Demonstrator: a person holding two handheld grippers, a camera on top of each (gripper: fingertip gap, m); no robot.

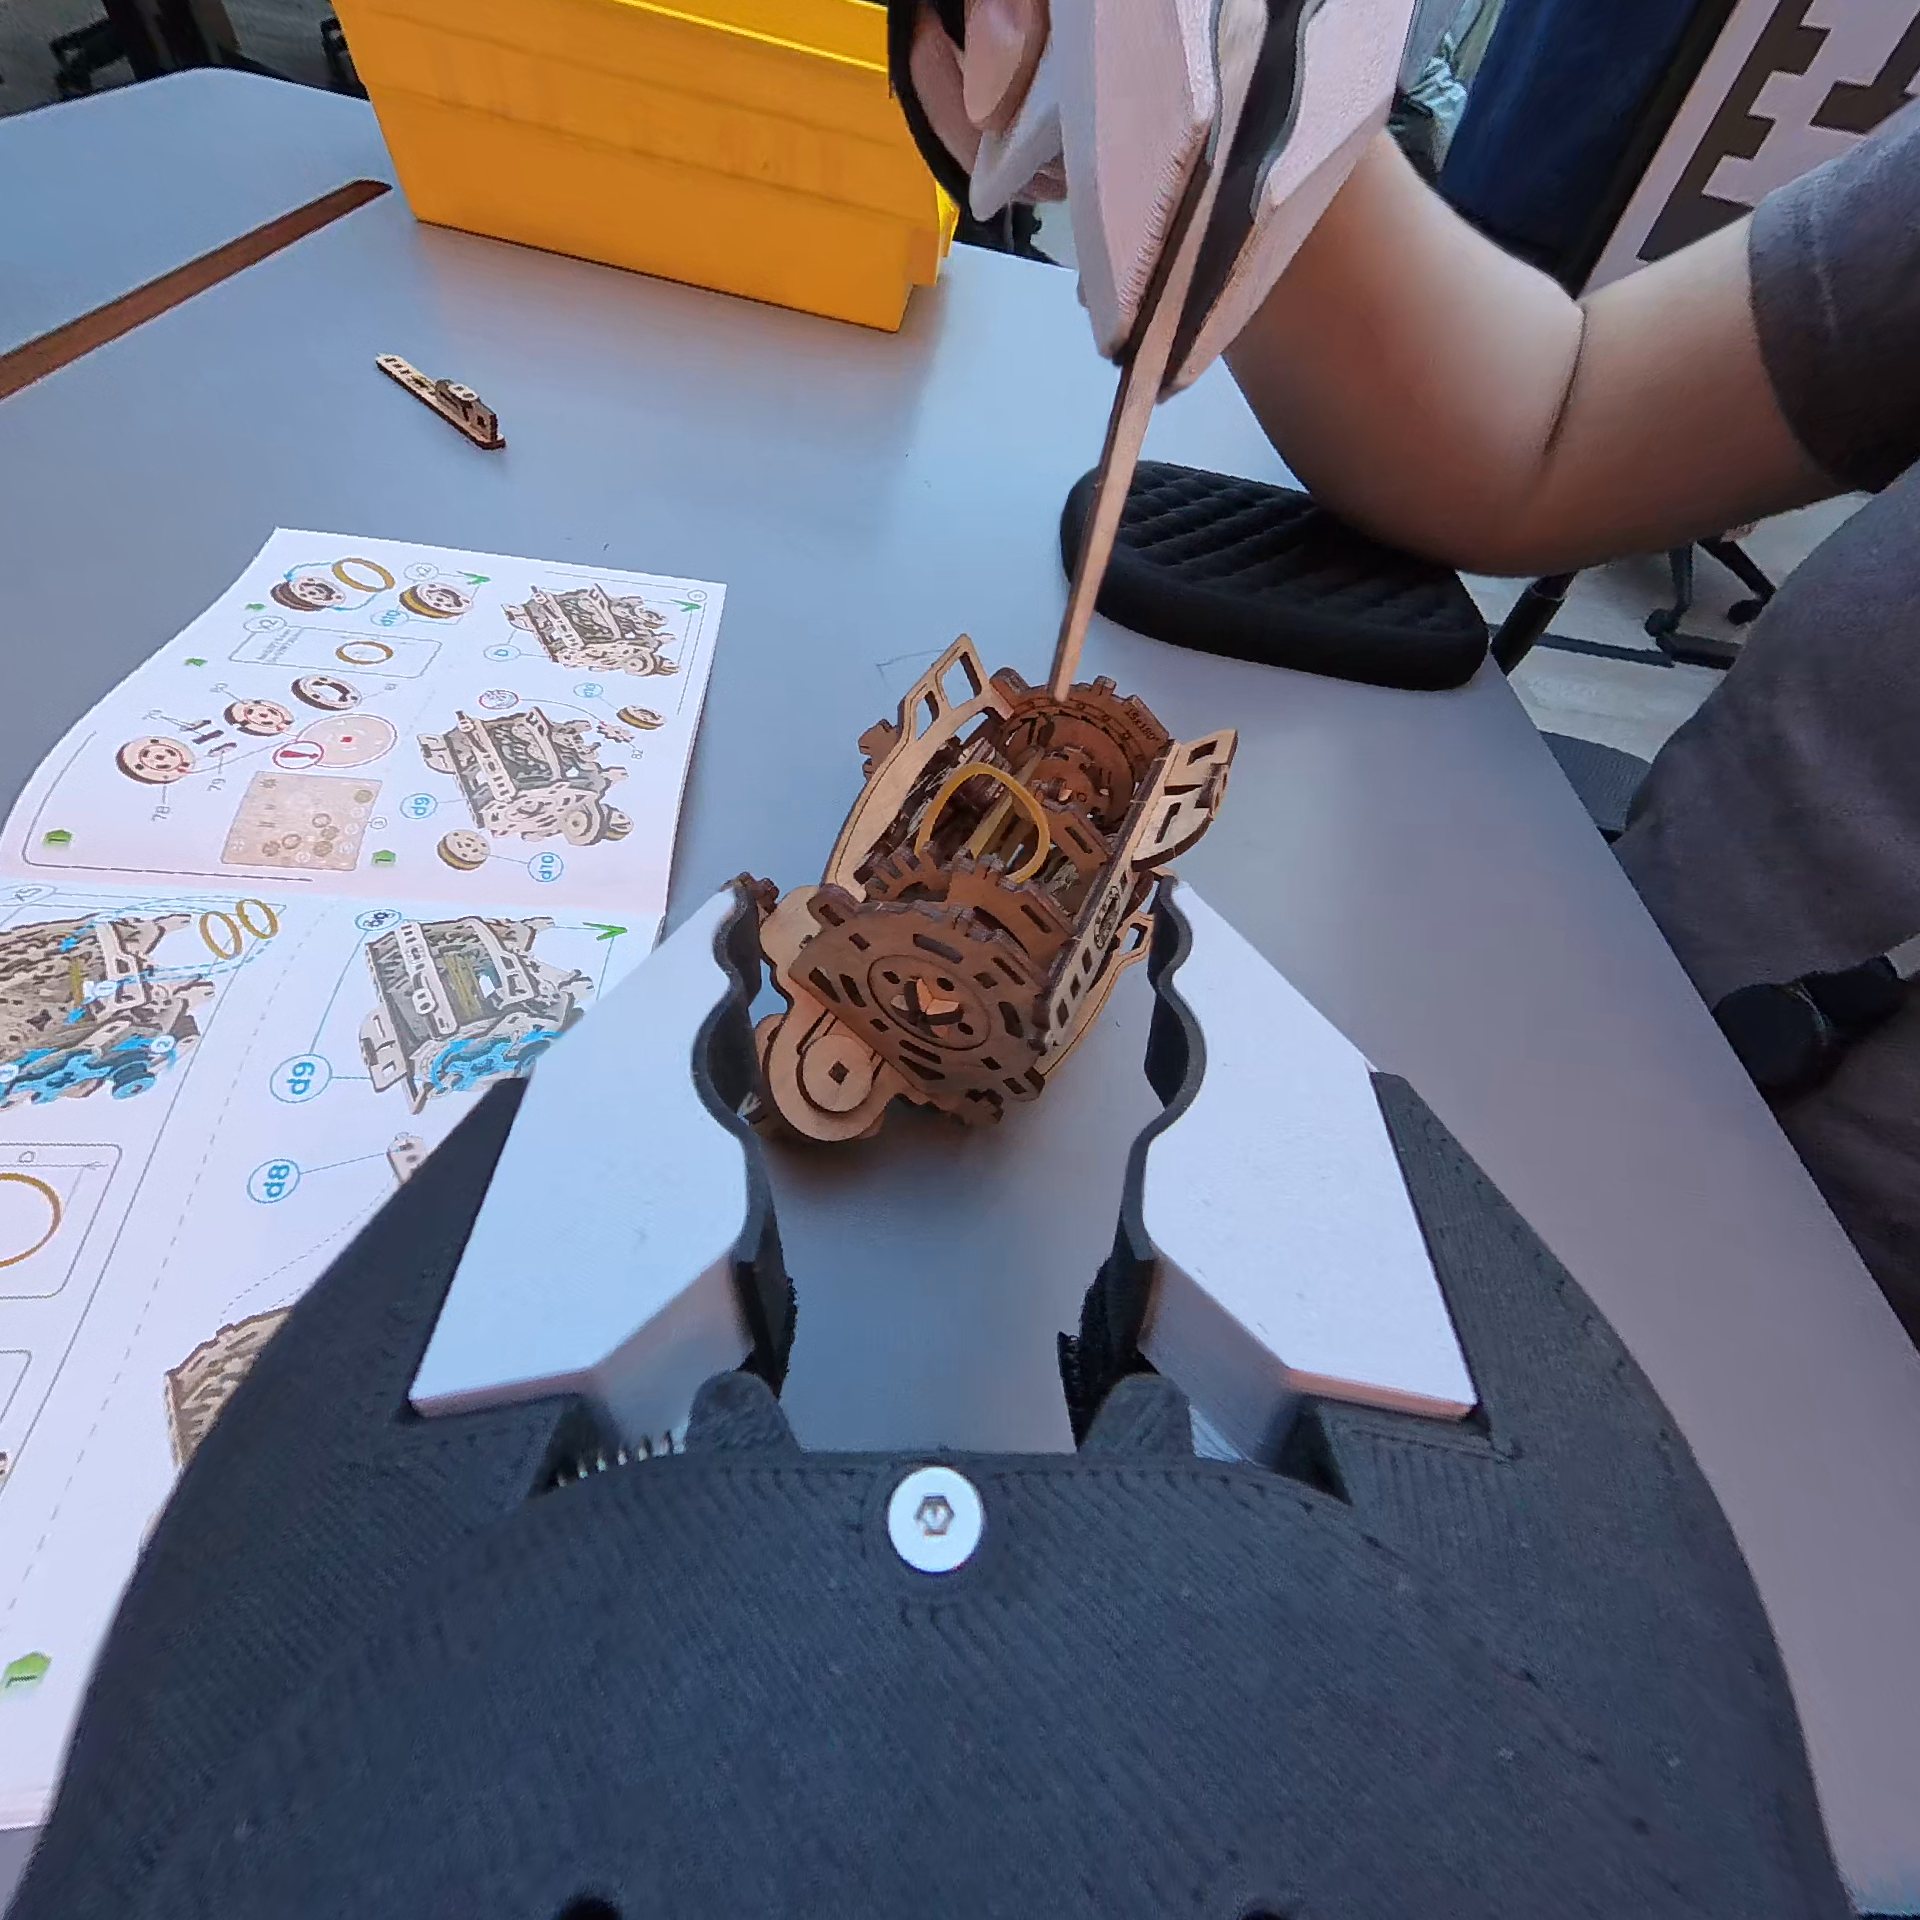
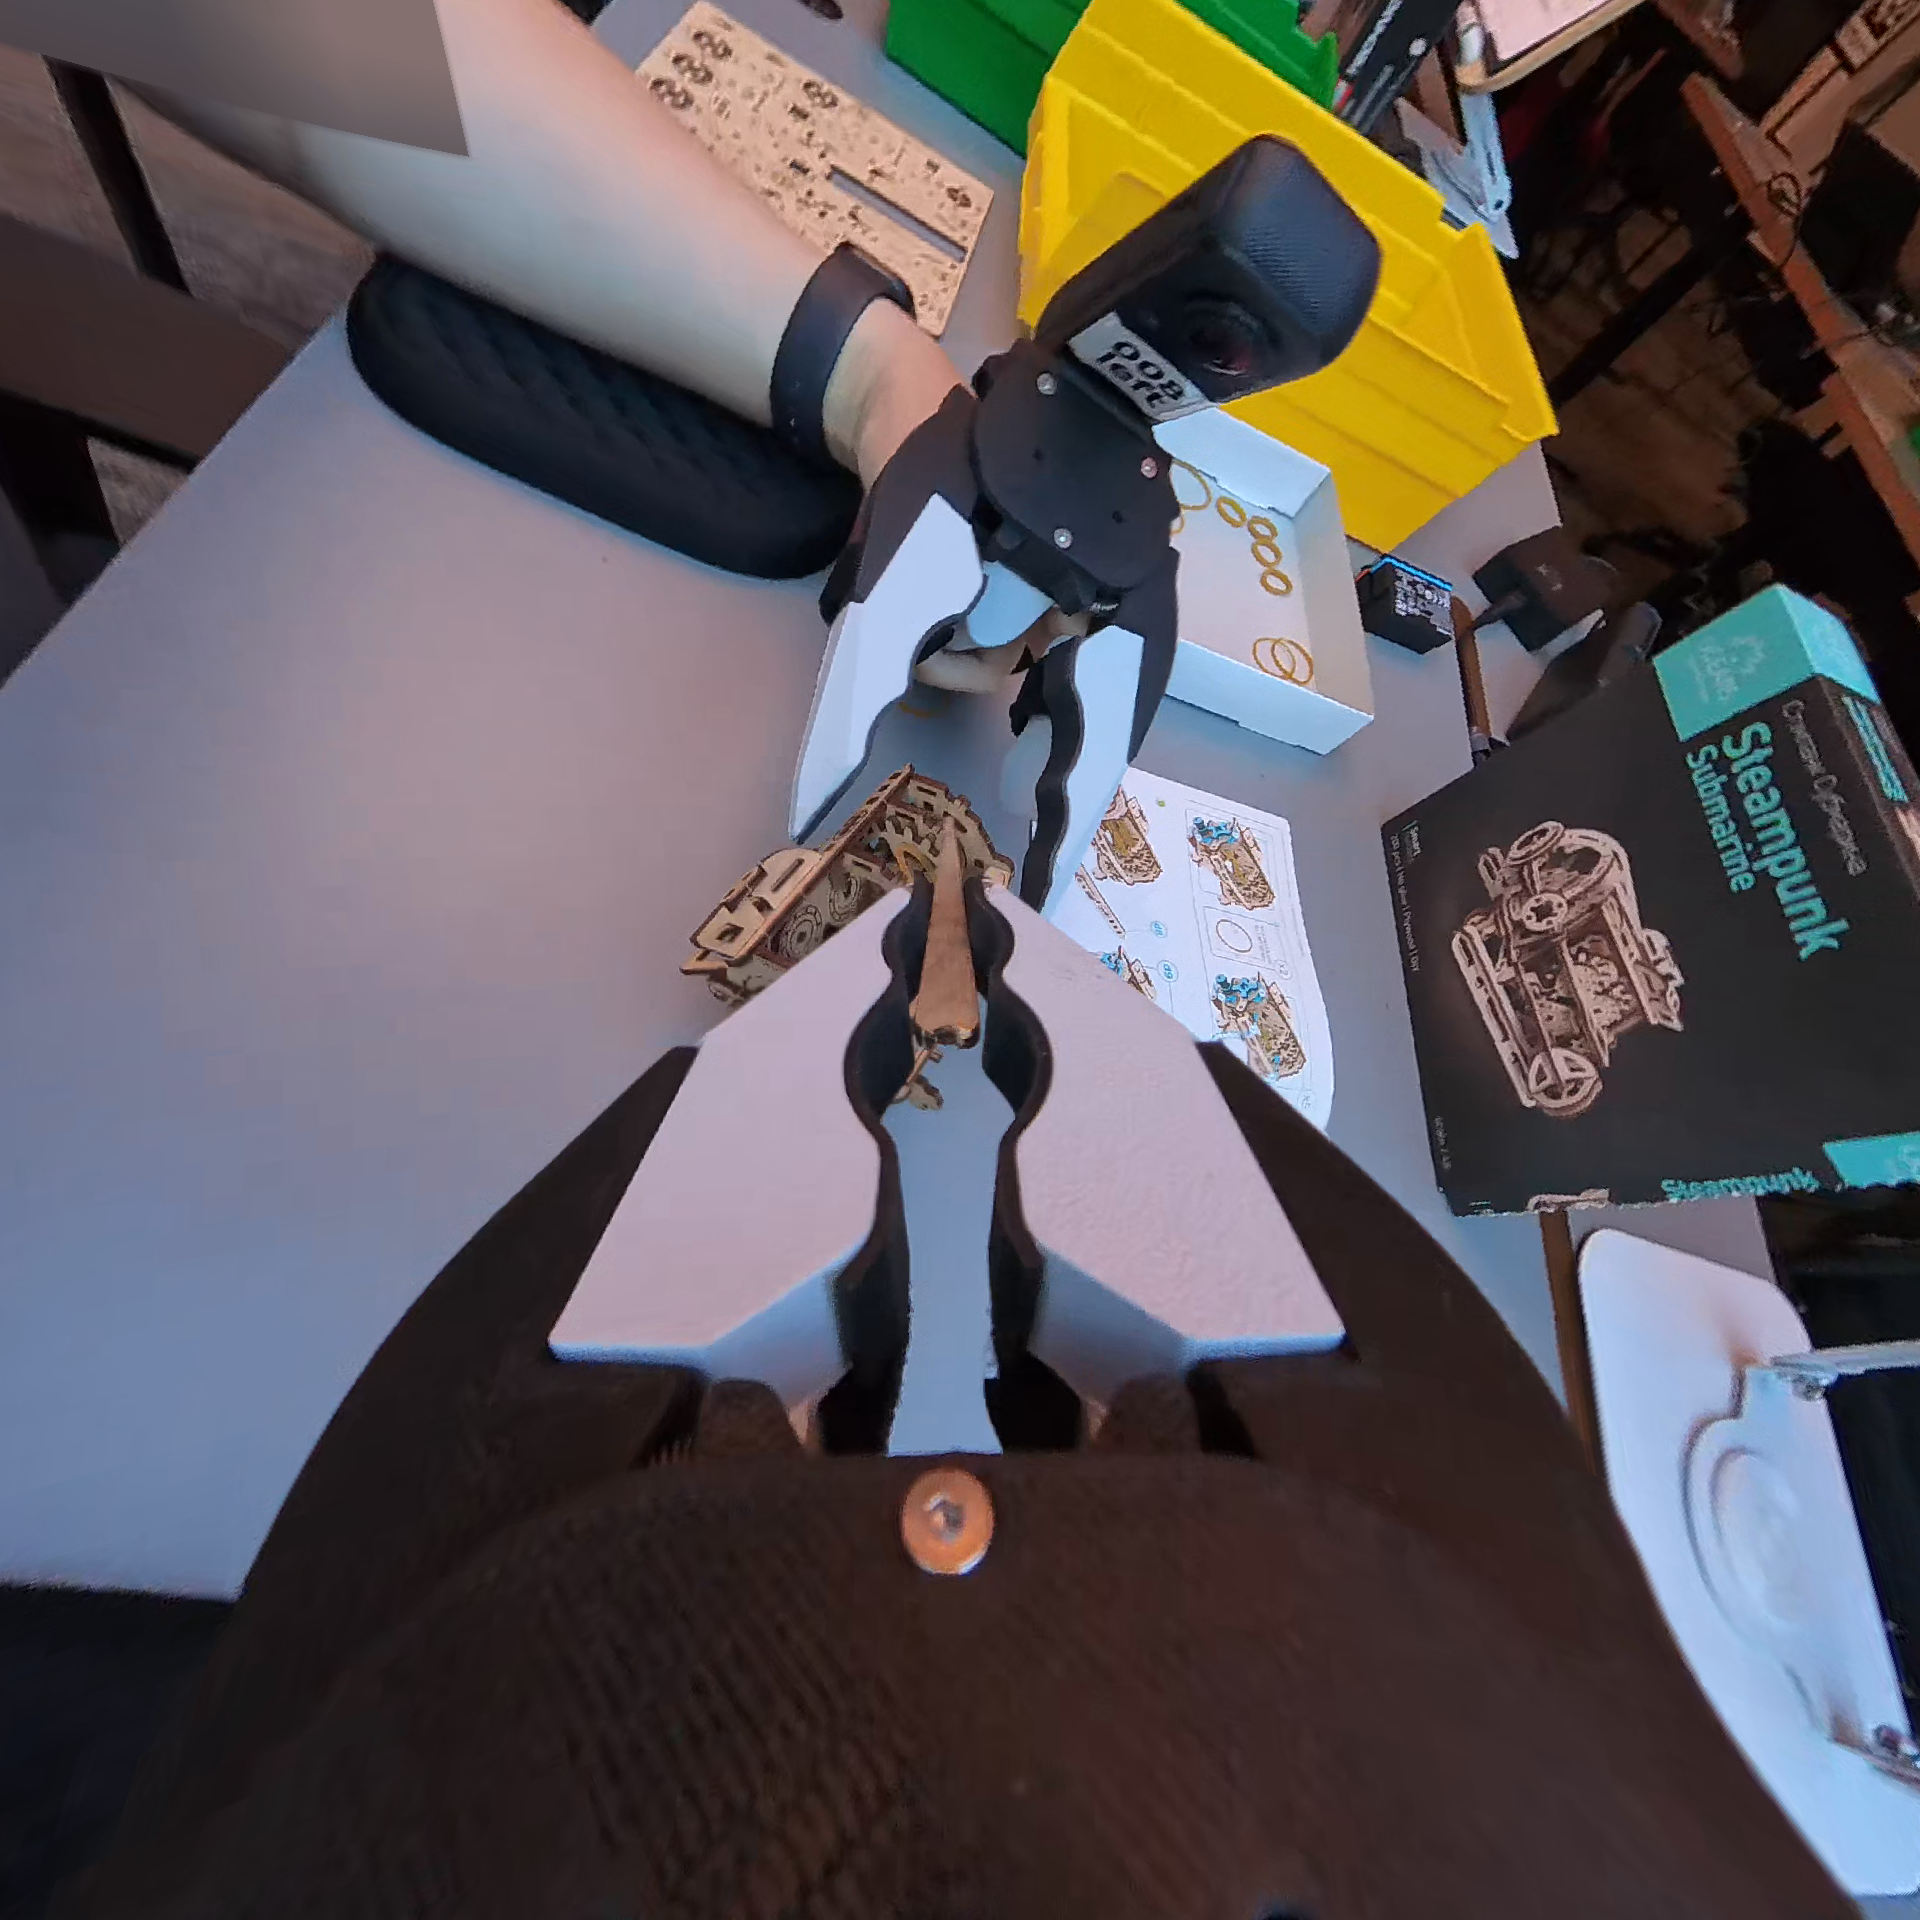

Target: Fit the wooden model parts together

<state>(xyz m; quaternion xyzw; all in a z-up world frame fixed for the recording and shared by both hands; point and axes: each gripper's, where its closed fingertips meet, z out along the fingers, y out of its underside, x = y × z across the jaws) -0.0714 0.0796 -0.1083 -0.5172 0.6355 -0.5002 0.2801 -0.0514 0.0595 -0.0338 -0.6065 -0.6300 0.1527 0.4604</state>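
A partly built wooden model (image 1: 966, 914) with gears and a yellow rubber band (image 1: 982, 821) lies on the grey table (image 1: 727, 468). My left gripper (image 1: 951, 935) is open, and its two fingertips flank the model's near end. My right gripper (image 1: 1164, 343) comes down from above, shut on a thin flat wooden strip (image 1: 1101, 520) whose lower tip touches the top of the model's far end. In the right wrist view the strip (image 2: 945, 966) sits between my right gripper's (image 2: 948, 904) closed fingers. The model (image 2: 831, 904) lies just beyond them, under the left gripper (image 2: 935, 800).
An instruction sheet (image 1: 343, 831) lies left of the model, with a small loose wooden part (image 1: 442, 400) and a yellow bin (image 1: 644, 156) beyond it. A black wrist pad (image 1: 1268, 571) is at the right. A white tray of rubber bands (image 2: 1268, 582), the kit box (image 2: 1662, 935) and a punched wooden sheet (image 2: 821, 135) lie around. Left tips to right tips: about 9 cm.
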